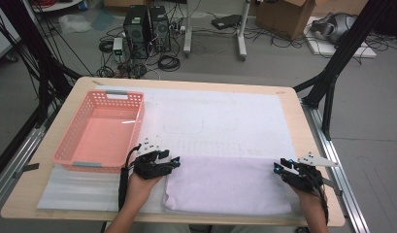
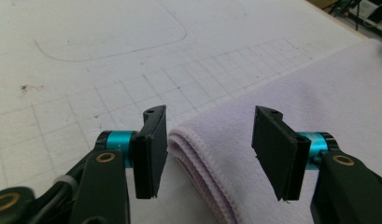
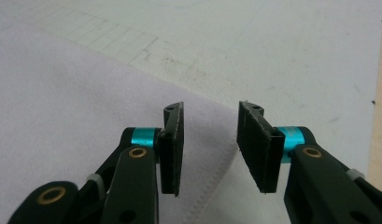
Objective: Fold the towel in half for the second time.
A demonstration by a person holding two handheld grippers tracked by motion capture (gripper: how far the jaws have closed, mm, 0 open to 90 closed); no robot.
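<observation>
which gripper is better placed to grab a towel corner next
Left, probably: the left gripper has open jaws astride the folded towel corner. The right gripper, also open, sits at the far corner, its edge less centred.

Soft matt cloth towel (image 1: 230,187), glossy plastic basket (image 1: 100,131), wooden table (image 1: 312,131)

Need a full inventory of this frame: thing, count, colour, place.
towel: 1, pale lilac, folded, near edge of the table between the two tongs
basket: 1, pink plastic, far left of the table, nothing in it
mat: 1, white with grid lines, covers most of the table
table: 1, light wood
computer towers: 2, black, on the floor beyond the table
cardboard box: 1, brown, floor at far right
left tongs: 1, black with teal collars, open astride the towel's folded corner
right tongs: 1, same colours, open over the towel's right edge
hands: 2, at the near edge
</observation>
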